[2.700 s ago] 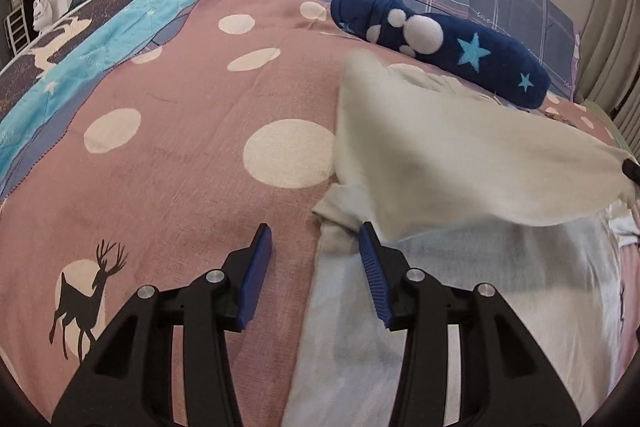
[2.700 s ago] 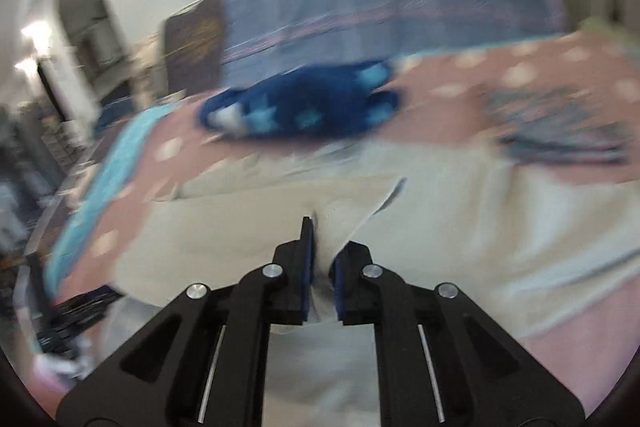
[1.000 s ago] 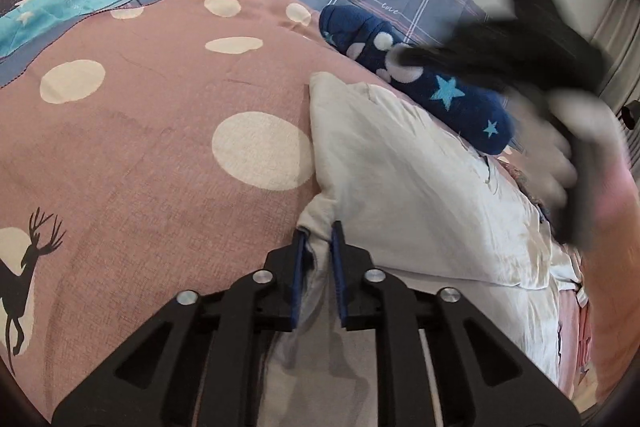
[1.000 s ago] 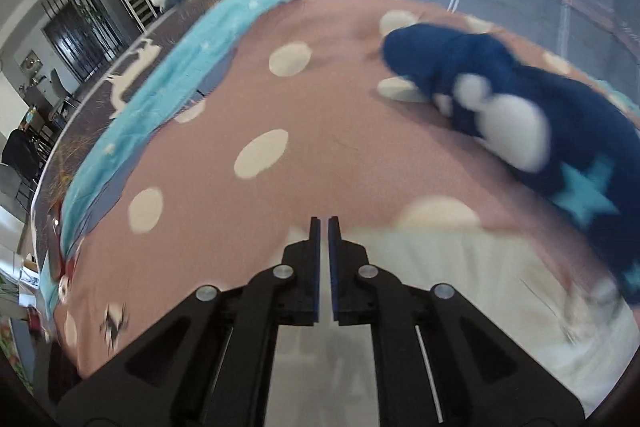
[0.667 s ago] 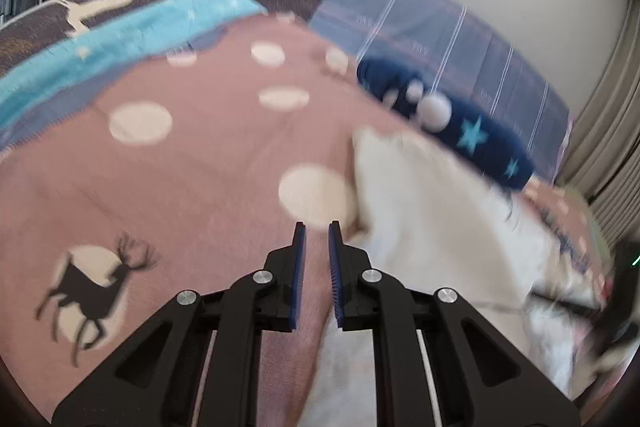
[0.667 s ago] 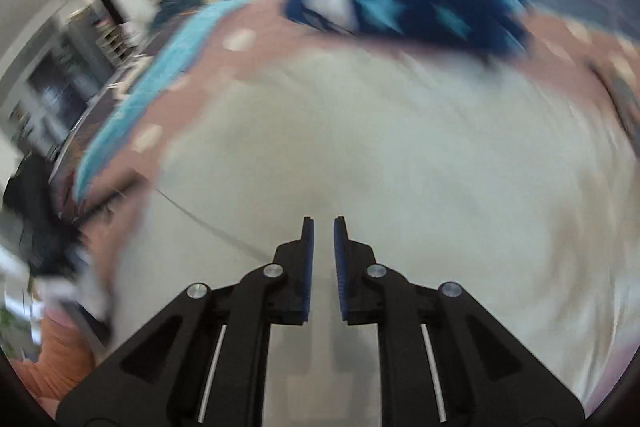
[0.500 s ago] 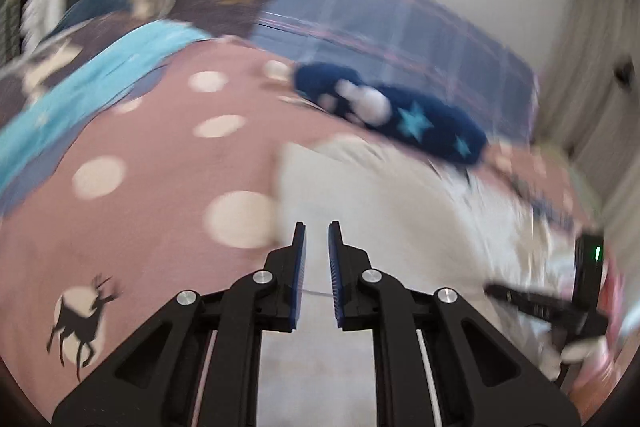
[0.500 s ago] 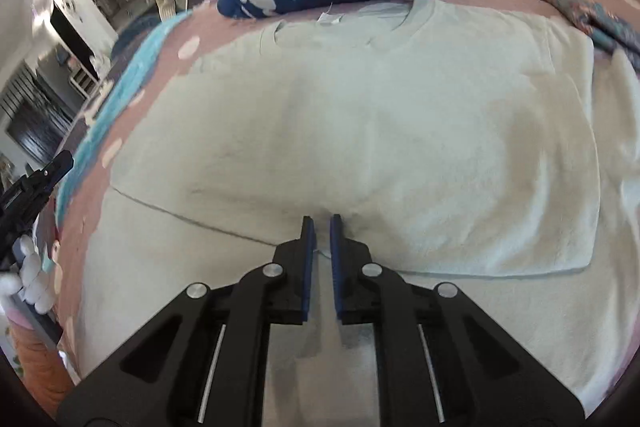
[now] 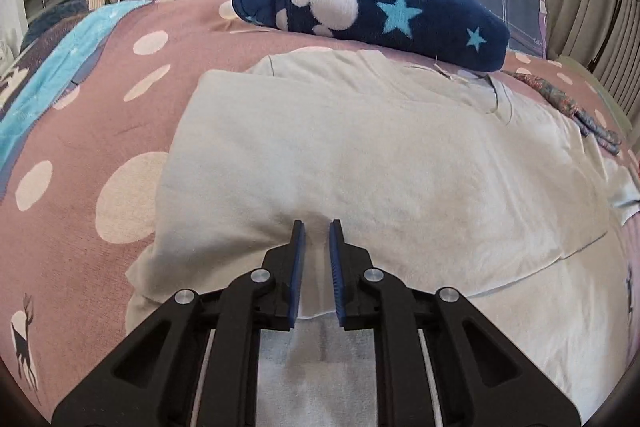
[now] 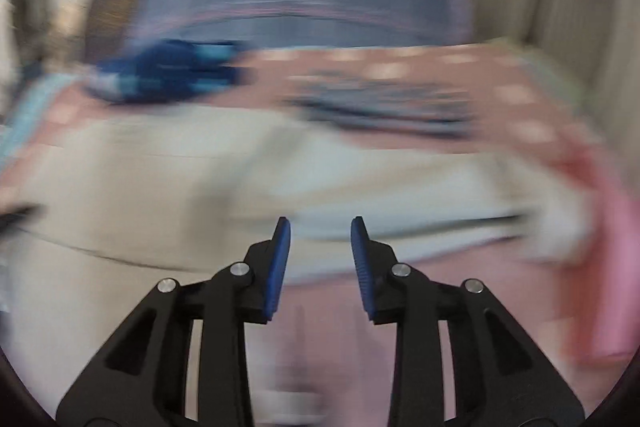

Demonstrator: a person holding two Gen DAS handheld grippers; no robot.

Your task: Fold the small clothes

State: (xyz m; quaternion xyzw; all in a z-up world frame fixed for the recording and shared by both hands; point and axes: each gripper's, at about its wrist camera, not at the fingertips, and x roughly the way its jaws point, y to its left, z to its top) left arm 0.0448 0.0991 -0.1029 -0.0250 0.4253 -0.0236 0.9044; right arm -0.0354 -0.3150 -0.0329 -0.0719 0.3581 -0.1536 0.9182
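Shirt ahead of both grippers.
Left gripper (image 9: 317, 227): jaws narrowly apart, nothing gripped, shirt (image 9: 380, 163) just beyond its tips. Right gripper (image 10: 320, 225): jaws opening, empty; view blurred.

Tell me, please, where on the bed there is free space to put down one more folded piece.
The widest bare patch is the pink dotted bedspread left of the pale shirt, bordered by the light blue stripe. It is crowded behind the shirt, where the dark blue starred plush lies, and at the right, by the patterned garment.
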